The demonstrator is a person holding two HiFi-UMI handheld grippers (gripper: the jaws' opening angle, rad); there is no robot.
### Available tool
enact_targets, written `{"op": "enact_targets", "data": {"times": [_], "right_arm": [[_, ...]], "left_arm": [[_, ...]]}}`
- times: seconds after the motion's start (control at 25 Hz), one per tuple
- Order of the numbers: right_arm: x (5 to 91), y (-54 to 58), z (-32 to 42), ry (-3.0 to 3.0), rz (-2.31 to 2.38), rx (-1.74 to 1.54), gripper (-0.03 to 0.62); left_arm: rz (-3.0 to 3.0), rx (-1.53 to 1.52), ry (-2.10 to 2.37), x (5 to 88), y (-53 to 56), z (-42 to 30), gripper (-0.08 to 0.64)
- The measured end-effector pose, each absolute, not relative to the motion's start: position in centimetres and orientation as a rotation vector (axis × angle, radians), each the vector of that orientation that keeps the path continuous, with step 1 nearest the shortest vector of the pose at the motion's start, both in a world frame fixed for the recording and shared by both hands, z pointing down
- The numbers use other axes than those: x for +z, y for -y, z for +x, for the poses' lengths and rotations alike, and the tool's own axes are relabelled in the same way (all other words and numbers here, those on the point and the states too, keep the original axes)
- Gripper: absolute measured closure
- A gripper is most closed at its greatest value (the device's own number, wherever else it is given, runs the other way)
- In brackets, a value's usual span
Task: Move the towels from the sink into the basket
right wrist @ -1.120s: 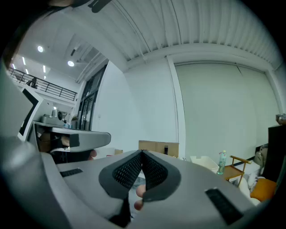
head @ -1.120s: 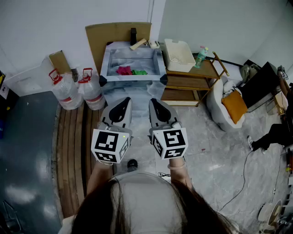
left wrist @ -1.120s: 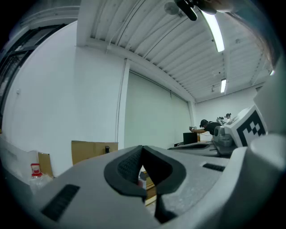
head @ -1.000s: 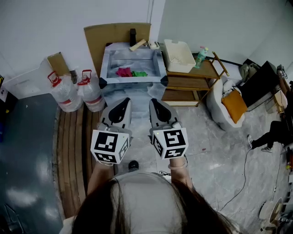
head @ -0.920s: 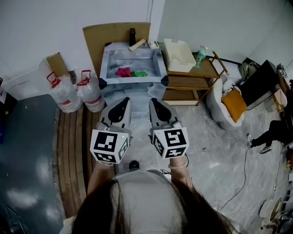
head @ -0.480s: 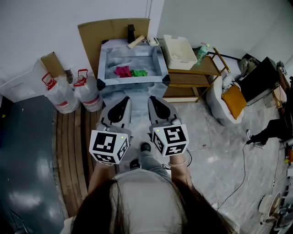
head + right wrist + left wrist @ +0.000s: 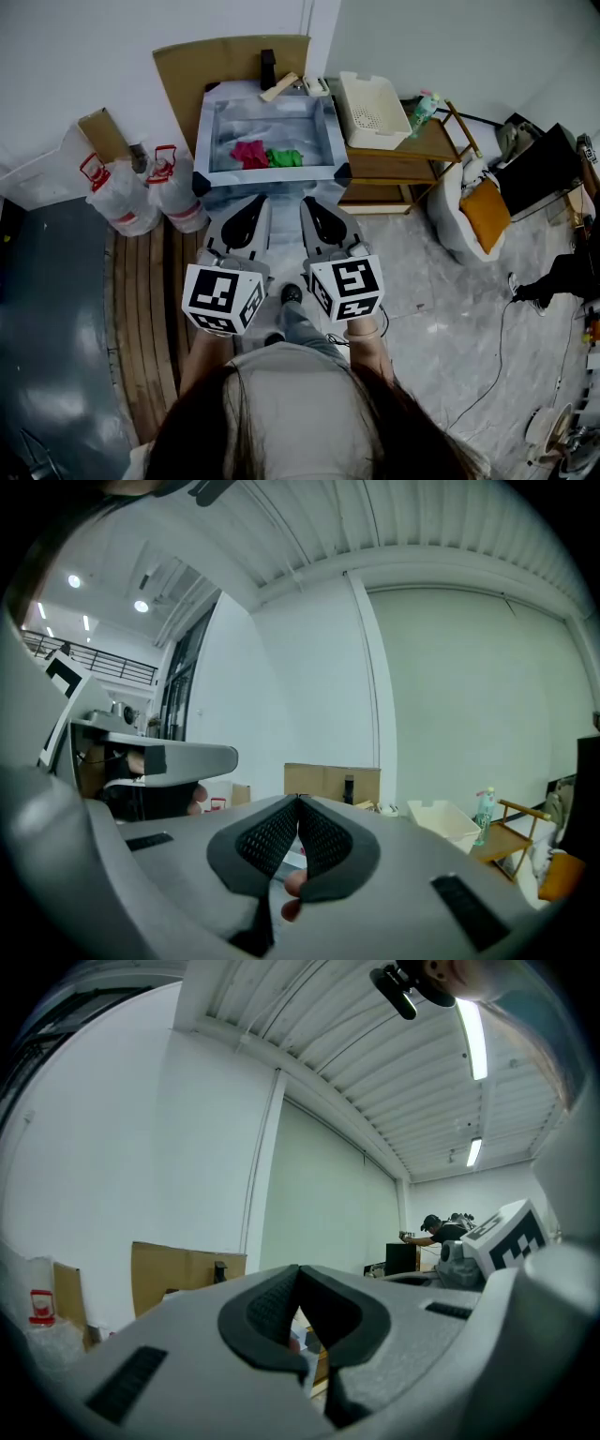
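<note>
**Desk:** Where are the towels?

**Photographer:** There are two, a pink towel [image 7: 249, 154] and a green towel [image 7: 286, 157]. They lie crumpled and touching on the bottom of the sink [image 7: 211, 141], against the wall. The white basket [image 7: 379, 137] sits empty on the wooden shelf [image 7: 417, 141] just to the right of the sink.

**Desk:** And the person?

**Photographer:** Standing on the floor [image 7: 441, 281], short of the sink, with both tools held level and side by side. The left hand-held gripper [image 7: 257, 200] has its jaws pressed together on nothing, and its own view shows the pads meeting [image 7: 298, 1279]. The right hand-held gripper [image 7: 307, 201] is the same, closed and empty [image 7: 298, 803].

**Desk:** So nothing has been picked up?

**Photographer:** No. As I read it, this is the walk-up and the whole job is ahead.

**Desk:** What makes the next step go well?

**Photographer:** I'd spread the jaws before they pass the sink's front rim, not once they are over the cloth. Tip the nose down into the sink and pinch a raised fold, not a flat patch. Take one towel per tool, since the two touch and one could drag the other along. Lift each clear of the sink's right wall before swinging it over to the basket.
</note>
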State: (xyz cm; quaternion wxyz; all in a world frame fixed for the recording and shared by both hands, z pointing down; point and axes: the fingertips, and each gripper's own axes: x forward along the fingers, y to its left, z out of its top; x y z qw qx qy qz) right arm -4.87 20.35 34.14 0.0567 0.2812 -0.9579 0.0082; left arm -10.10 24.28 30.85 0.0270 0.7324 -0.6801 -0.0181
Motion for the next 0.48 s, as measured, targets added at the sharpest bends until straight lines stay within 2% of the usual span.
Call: {"op": "enact_targets", "data": {"times": [0.48], "right_arm": [[35.6,-11.5,-7.5,2.869,0.767,-0.001,0.566]], "left_arm": [[2.200,-0.047,2.129,31.6,-15.3,-12.4,0.552]]}}
